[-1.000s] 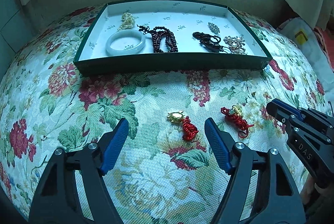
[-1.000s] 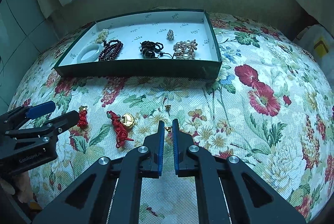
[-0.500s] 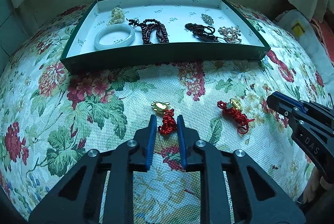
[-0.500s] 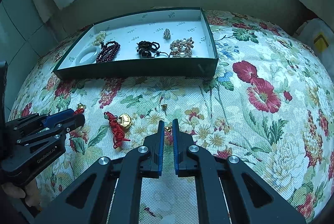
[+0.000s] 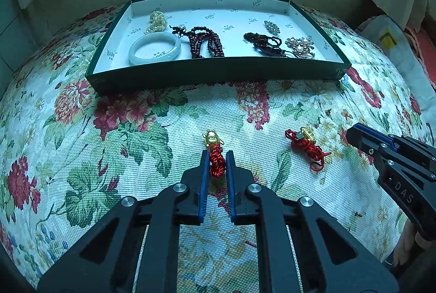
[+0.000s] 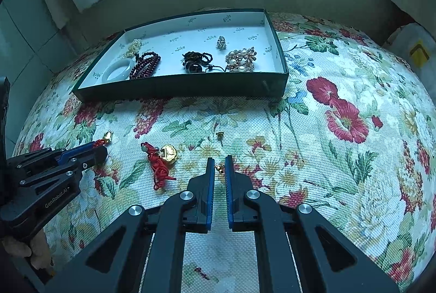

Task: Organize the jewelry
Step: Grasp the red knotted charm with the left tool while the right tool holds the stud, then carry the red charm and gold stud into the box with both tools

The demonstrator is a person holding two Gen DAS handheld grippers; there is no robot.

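- My left tool point(image 5: 215, 164) has just closed its jaws on the red knotted charm point(image 5: 216, 160), right at its tips on the floral bench cloth point(image 5: 114, 156).
- I judge the pickup made; next, lift and carry it ahead into the green tray point(image 5: 218, 72).
- My right tool point(image 6: 219, 169) sits narrow, a tiny gold piece point(image 6: 218, 168) between its tips.
- Pale wall, curtains behind.

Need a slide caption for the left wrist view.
Left gripper shut on red knotted charm, green tray ahead.
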